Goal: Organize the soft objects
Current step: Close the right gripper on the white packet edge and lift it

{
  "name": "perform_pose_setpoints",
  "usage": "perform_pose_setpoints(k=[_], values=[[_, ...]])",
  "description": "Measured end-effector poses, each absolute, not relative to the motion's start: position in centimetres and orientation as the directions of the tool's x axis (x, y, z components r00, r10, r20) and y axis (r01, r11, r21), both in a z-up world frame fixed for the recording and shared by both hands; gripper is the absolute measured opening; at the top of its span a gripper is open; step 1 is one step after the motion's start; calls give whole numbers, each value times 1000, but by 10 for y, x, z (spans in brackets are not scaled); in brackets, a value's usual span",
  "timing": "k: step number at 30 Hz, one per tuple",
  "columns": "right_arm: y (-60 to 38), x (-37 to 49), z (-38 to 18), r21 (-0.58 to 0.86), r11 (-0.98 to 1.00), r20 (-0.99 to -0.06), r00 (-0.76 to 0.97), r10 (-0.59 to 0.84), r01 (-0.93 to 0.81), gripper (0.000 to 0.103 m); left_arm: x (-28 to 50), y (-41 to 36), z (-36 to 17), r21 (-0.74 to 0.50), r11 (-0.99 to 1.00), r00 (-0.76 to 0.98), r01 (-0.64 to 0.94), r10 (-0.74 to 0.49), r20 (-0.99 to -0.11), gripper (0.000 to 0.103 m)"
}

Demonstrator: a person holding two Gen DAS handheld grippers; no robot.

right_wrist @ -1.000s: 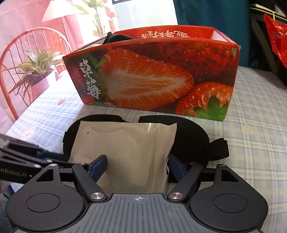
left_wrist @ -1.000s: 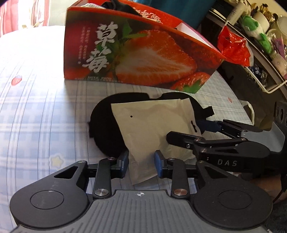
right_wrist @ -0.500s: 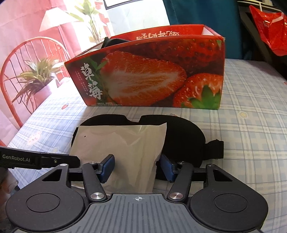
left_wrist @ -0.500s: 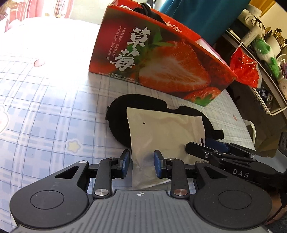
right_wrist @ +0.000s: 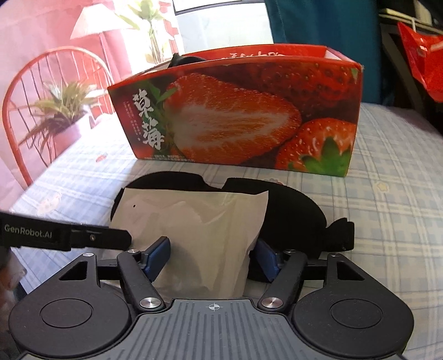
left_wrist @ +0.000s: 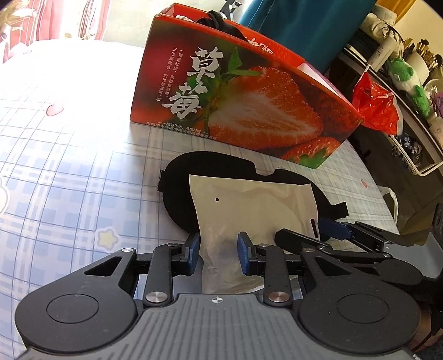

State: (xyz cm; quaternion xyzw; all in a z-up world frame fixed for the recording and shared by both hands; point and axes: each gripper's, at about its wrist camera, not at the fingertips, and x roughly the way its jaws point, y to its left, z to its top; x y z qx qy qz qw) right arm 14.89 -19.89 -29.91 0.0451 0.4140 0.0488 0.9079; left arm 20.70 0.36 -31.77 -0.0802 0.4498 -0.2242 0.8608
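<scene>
A: Though washed out white at the upper left, looks like a checked tablecloth (left_wrist: 69,166), blue and smooth. And in the middle?

B: Soft black sleep mask (left_wrist: 210,171), lying flat on it. Curvy, two round bumps, with a strap stub at each end. On top of that, a thin pale pouch (left_wrist: 249,205). Milky, smooth, a bit crinkly, with one tiny round hole near a far corner.

A: Behind those?

B: Shiny cardboard box (left_wrist: 249,110), red, open on top, with big strawberries and white writing. Standing just past the mask. Poking over its rim, a black thing (left_wrist: 221,22). No telling what.

A: Left gripper (left_wrist: 218,250)?

B: Low in the frame. Black arms, blue pads. Jaws fairly close together, one on each side of the pouch's near corner. Hard to tell whether squeezing or only standing beside it.

A: Right gripper (right_wrist: 211,256)?

B: Jaws just been opening, and wider than the left. Pouch's near edge between them. Left pad over the pouch, right pad just beside its right edge and close to the mask. Not pinching, by the look.

A: Anything hidden?

B: Middle of the mask, under the pouch. Nearest bit of the pouch, behind the gripper bodies. At far right, a crinkly red bag (left_wrist: 376,108) and a fluffy green toy (left_wrist: 407,74), small and blurry.
</scene>
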Motion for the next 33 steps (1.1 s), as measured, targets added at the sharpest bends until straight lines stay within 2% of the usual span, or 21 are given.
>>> perform_pose_setpoints(k=[2, 4, 10, 15, 18, 24, 33], values=[[-198, 150, -298, 116, 992, -753, 647, 123, -54, 60, 207, 2, -317, -335, 888, 495, 316, -455, -740, 31], [-199, 150, -297, 134, 990, -756, 641, 134, -49, 50, 207, 3, -317, -342, 886, 494, 312, -459, -738, 32], [-207, 146, -292, 198, 980, -747, 646, 157, -10, 40, 205, 4, -317, -347, 885, 487, 310, -462, -742, 32], [-210, 145, -292, 226, 974, -737, 656, 166, 8, 38, 202, 4, -318, -338, 886, 494, 319, -459, -739, 32], [-211, 145, -294, 230, 973, -738, 654, 167, 11, 39, 201, 5, -319, -342, 882, 496, 325, -467, -732, 35], [-215, 144, -298, 274, 961, -731, 656, 188, 30, 41, 201, 6, -318, -357, 878, 492, 319, -475, -730, 37], [-220, 134, -295, 300, 952, -717, 673, 183, 61, 27, 191, 8, -318, -359, 873, 484, 329, -482, -730, 38]])
